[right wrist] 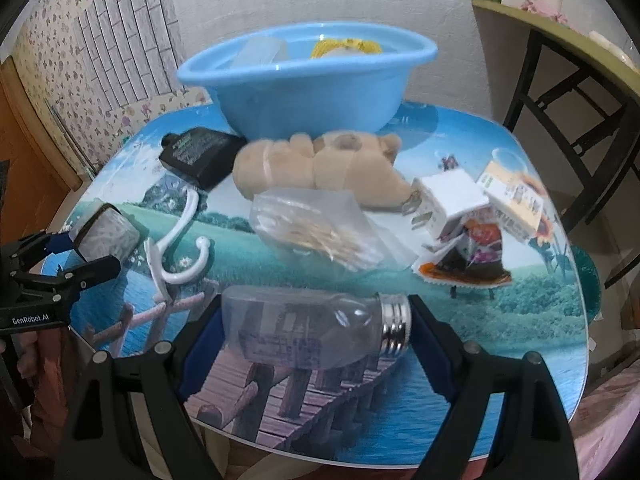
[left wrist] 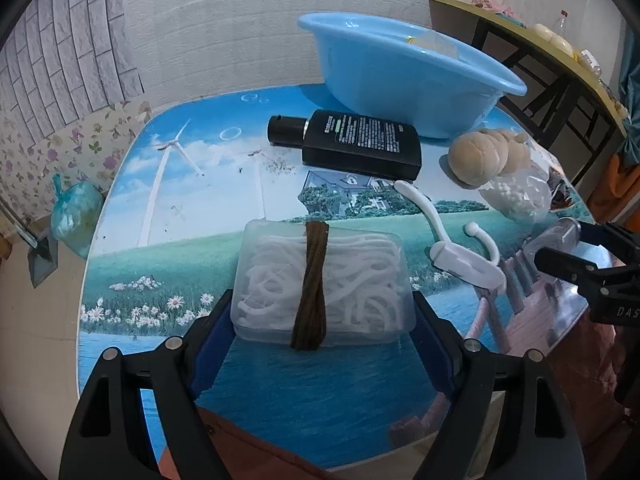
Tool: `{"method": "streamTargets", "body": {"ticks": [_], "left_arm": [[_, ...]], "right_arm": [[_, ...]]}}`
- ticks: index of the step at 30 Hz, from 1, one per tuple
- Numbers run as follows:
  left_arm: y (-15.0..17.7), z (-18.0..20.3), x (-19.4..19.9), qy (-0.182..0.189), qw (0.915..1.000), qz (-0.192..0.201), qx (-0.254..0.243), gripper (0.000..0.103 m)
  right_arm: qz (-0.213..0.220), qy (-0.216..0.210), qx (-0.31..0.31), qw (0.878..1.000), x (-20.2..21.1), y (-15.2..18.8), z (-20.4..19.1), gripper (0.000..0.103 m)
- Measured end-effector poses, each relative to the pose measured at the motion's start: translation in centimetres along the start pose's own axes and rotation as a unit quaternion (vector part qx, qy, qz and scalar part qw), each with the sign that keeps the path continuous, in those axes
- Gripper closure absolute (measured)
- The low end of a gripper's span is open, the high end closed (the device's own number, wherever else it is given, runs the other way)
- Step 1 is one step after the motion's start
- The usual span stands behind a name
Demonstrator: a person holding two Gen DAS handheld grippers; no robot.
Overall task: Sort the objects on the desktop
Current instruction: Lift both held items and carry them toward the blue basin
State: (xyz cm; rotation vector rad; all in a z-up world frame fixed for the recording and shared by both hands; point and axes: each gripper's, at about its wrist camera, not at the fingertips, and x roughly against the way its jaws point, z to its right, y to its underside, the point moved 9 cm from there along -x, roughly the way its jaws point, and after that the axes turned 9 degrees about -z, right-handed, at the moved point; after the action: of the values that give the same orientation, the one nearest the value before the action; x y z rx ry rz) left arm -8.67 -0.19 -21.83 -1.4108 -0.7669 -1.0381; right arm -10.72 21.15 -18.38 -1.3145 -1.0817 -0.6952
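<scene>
Glossy plastic basin [right wrist: 304,84]; clear bottle [right wrist: 312,330], shiny metal cap; plush bear [right wrist: 320,168].

— Setting?
— A lived-in home room. Floral wallpaper [left wrist: 80,148], printed scenic tabletop [left wrist: 168,240], blue wash basin [left wrist: 400,80].
— Else?
— Knotted rubbish bag [left wrist: 76,216] on floor, cluttered side table [left wrist: 532,40].
</scene>
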Motion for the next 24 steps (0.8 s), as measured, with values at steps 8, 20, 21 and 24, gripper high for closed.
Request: {"method": "streamTargets", "body": {"ticks": [8, 20, 21, 24], "left_arm": [[-0.5, 0.0, 0.4, 0.009, 0.9998, 0.017, 0.006, 0.022], [-3.3, -0.4, 4.3, 0.011, 0.9974, 0.068, 0.019, 0.022], [-3.6, -0.5, 4.7, 0.012, 0.9969, 0.074, 0.021, 0.022], [-4.8, -0.6, 5.8, 0.017, 0.9954, 0.092, 0.022, 0.022]], "right_arm": [[0.006, 0.0, 0.004, 1.0, 0.0, 0.0, 0.0, 0.017], [0.064, -0.011, 0.011, 0.998, 3.3, -2.8, -0.2, 0.017], [0.07, -0.012, 0.01, 0.997, 3.6, -3.1, -0.1, 0.017], [0.09, -0.012, 0.004, 0.996, 4.5, -4.1, 0.3, 0.017]]}}
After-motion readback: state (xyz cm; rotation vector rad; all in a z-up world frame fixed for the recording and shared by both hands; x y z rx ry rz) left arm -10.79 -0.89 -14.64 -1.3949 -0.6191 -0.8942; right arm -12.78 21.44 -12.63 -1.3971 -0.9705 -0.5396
